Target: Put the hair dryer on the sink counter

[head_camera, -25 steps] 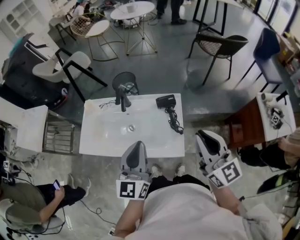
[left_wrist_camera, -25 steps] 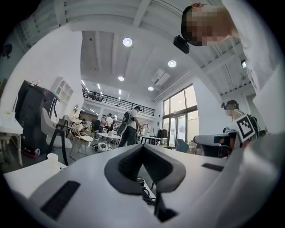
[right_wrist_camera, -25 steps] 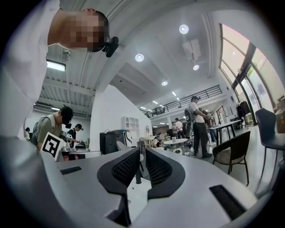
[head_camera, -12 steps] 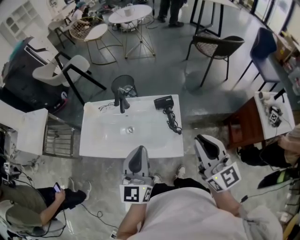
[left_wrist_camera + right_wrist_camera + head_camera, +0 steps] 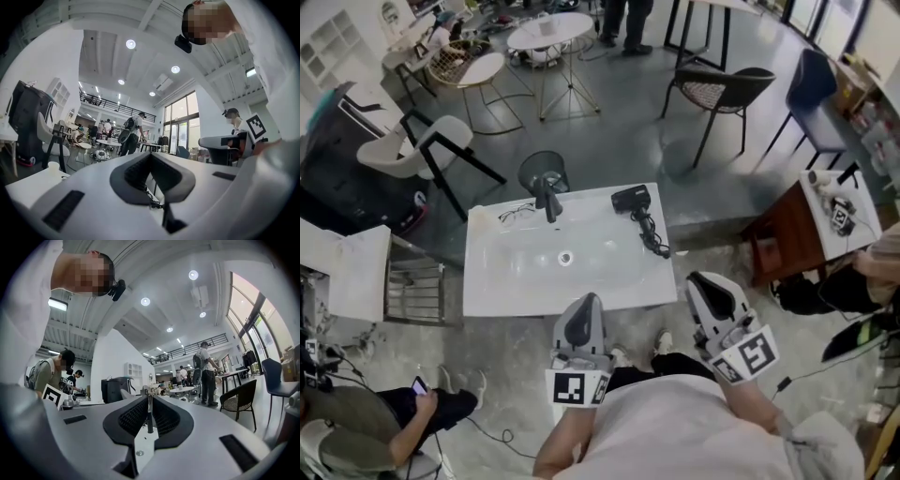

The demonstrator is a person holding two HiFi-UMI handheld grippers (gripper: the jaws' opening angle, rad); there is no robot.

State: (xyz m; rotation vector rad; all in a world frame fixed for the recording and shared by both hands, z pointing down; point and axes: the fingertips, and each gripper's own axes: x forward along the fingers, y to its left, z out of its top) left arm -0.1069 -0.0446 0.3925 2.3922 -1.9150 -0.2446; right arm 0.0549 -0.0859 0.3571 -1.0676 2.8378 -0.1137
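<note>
The black hair dryer (image 5: 630, 198) lies on the back right of the white sink counter (image 5: 497, 291), its black cord (image 5: 653, 239) trailing toward the near edge. A dark faucet (image 5: 548, 197) stands at the back above the drain (image 5: 565, 256). Both grippers hang in front of the counter's near edge, close to my body and well short of the dryer. My left gripper (image 5: 589, 300) (image 5: 150, 154) is shut with nothing in it. My right gripper (image 5: 701, 278) (image 5: 149, 398), off the counter's front right corner, is also shut and holds nothing.
A pair of glasses (image 5: 517, 213) lies on the counter left of the faucet. A black round bin (image 5: 542, 169) stands behind the counter. A brown side table (image 5: 787, 244) is on the right, a wire rack (image 5: 414, 286) on the left. Chairs (image 5: 717, 89) and tables fill the floor beyond. A person (image 5: 384, 417) sits at bottom left.
The view has shifted a little. Both grippers have drawn slightly back from the counter edge and stay shut. The hair dryer has not moved.
</note>
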